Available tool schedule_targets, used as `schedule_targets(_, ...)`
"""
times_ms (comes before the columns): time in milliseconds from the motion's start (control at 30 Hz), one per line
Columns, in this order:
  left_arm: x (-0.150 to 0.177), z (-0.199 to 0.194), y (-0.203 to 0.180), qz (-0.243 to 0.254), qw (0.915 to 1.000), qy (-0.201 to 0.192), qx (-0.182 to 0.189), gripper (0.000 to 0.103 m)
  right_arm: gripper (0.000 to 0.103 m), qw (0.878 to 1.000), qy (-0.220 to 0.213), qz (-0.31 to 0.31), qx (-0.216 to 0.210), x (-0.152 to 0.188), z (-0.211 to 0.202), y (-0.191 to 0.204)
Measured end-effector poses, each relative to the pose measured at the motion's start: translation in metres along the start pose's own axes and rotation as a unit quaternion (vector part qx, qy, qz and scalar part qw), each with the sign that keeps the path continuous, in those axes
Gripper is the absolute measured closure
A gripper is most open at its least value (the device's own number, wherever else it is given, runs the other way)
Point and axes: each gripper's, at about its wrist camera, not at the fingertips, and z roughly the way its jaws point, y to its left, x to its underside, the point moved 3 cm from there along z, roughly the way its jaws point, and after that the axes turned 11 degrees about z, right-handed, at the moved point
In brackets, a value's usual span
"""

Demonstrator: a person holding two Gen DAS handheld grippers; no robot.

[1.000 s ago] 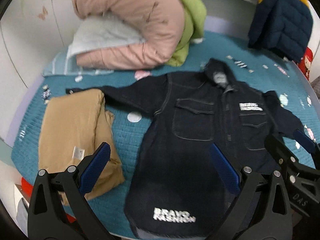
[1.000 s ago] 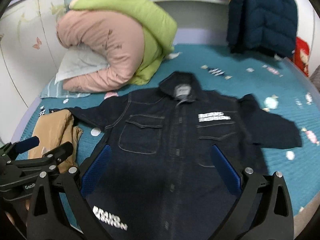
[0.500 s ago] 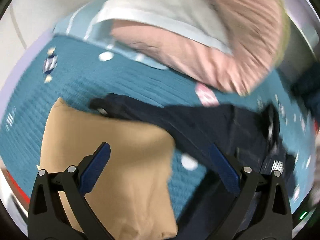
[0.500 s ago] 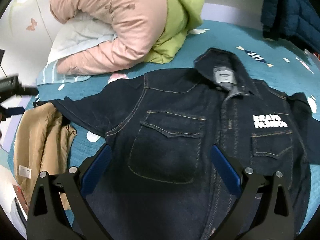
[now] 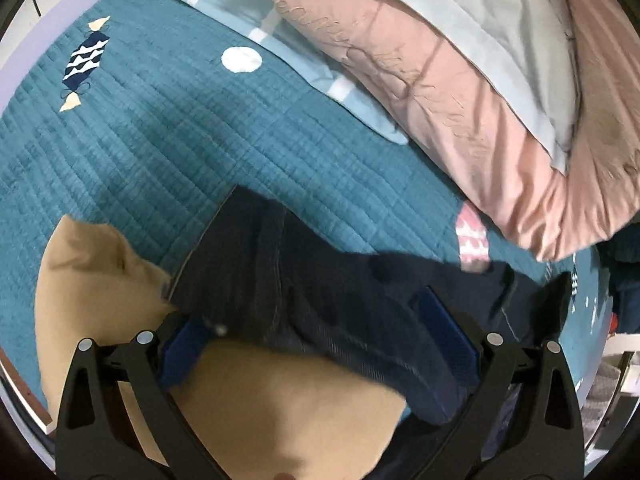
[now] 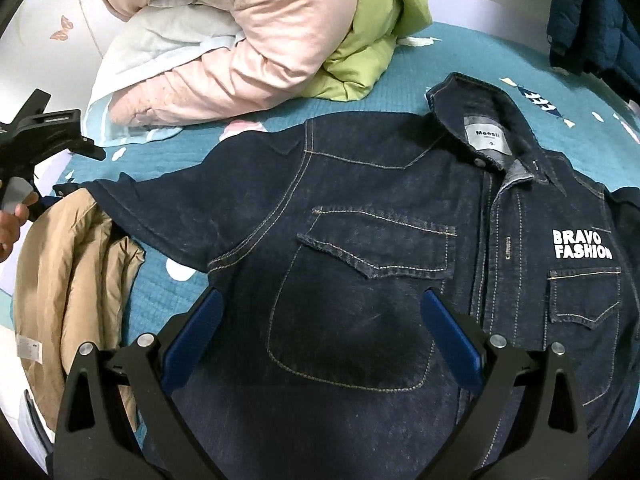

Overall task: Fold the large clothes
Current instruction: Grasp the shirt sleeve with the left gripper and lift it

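A dark denim jacket [image 6: 360, 248] with "BRAVO FASHION" print lies flat, front up, on the teal bedspread [image 6: 460, 60]. Its left sleeve [image 5: 288, 280] stretches out over a folded tan garment [image 5: 248, 404]. My left gripper [image 5: 316, 332] is open, low over the sleeve, with the cuff end lying between its blue pads. It also shows in the right wrist view [image 6: 40, 148] at the far left. My right gripper [image 6: 320, 328] is open and hovers over the jacket's chest pocket [image 6: 360, 312], holding nothing.
A rolled pink and green duvet [image 6: 256, 32] with a pale pillow [image 5: 500, 20] lies at the bed's head. A navy puffer jacket [image 6: 592, 20] hangs at the back right. The tan garment [image 6: 76, 292] lies left of the jacket near the bed's edge.
My left gripper has swung left and dropped close onto the jacket's sleeve cuff. My right gripper has moved forward and lower over the jacket's chest. The jacket itself lies as before.
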Motion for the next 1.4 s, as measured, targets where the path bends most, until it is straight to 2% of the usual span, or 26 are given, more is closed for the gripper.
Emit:
schedule_targets(33, -0.002, 0.002, 0.001, -0.001, 1.0, 0.0, -0.009, 0.034, 0.008, 1.0, -0.002, 0.0, 0.004, -0.001, 0.003, 0.0)
schedule_targets(67, -0.002, 0.005, 0.003, -0.004, 0.9999, 0.003, -0.015, 0.06, 0.008, 1.0, -0.003, -0.002, 0.006, -0.002, 0.005, -0.001)
schedule_targets(100, -0.001, 0.007, 0.005, -0.013, 0.9999, 0.005, -0.001, 0.076, 0.008, 1.0, -0.004, -0.003, 0.008, -0.003, 0.008, 0.0)
schedule_targets(167, -0.001, 0.001, 0.005, -0.002, 0.9998, -0.015, 0.014, 0.085, 0.008, 1.0, -0.005, -0.001, 0.001, -0.008, 0.015, 0.001)
schedule_targets(200, 0.0, -0.004, 0.001, 0.017, 0.9992, -0.032, 0.013, 0.087, 0.011, 1.0, -0.005, 0.002, -0.007, -0.01, 0.017, 0.002)
schedule_targets(233, 0.0, -0.01, -0.003, 0.031, 0.9982, -0.05, 0.014, 0.087, 0.03, 1.0, -0.004, 0.005, -0.018, -0.011, 0.021, 0.003)
schedule_targets(333, 0.003, -0.032, -0.017, 0.06, 0.9931, -0.093, 0.037, 0.088, 0.066, 0.997, 0.031, 0.019, -0.062, -0.017, 0.039, 0.011)
schedule_targets(433, 0.004, -0.053, -0.033, 0.083, 0.9867, -0.124, 0.064, 0.088, 0.087, 0.994, 0.058, 0.018, -0.096, -0.018, 0.054, 0.026)
schedule_targets(533, 0.008, -0.084, -0.057, 0.118, 0.9746, -0.161, 0.102, 0.088, 0.098, 0.989, 0.085, 0.023, -0.121, -0.011, 0.074, 0.035)
schedule_targets(633, 0.018, -0.11, -0.099, 0.165, 0.9601, -0.181, 0.135, 0.088, 0.1, 0.986, 0.109, 0.041, -0.122, -0.007, 0.092, 0.034)
schedule_targets(767, 0.036, -0.127, -0.16, 0.224, 0.9434, -0.195, 0.148, 0.088, 0.1, 0.976, 0.132, 0.076, -0.156, -0.011, 0.094, 0.018)
schedule_targets(867, 0.053, -0.132, -0.214, 0.268, 0.9298, -0.2, 0.153, 0.088, 0.097, 0.977, 0.101, 0.075, -0.174, -0.011, 0.059, -0.008)
schedule_targets(1000, 0.078, -0.115, -0.291, 0.326, 0.914, -0.178, 0.163, 0.088, 0.097, 0.983, 0.052, 0.068, -0.162, -0.007, -0.004, -0.073)
schedule_targets(1133, 0.11, -0.083, -0.359, 0.369, 0.9016, -0.15, 0.168, 0.088, 0.097, 0.994, -0.007, 0.067, -0.082, 0.0, -0.068, -0.174)
schedule_targets(1200, 0.128, -0.055, -0.392, 0.385, 0.8991, -0.127, 0.164, 0.088, 0.097, 0.996, -0.027, 0.077, -0.034, 0.008, -0.089, -0.224)
schedule_targets(1267, 0.146, -0.03, -0.415, 0.395, 0.8975, -0.112, 0.16, 0.088, 0.097, 0.993, -0.049, 0.103, 0.011, 0.016, -0.11, -0.278)
schedule_targets(1333, 0.164, 0.006, -0.442, 0.401, 0.8993, -0.082, 0.155, 0.088, 0.097, 0.988, -0.065, 0.133, 0.047, 0.022, -0.125, -0.318)
schedule_targets(1400, 0.18, 0.04, -0.459, 0.406, 0.9011, -0.054, 0.142, 0.088, 0.097, 0.978, -0.087, 0.17, 0.089, 0.032, -0.142, -0.365)
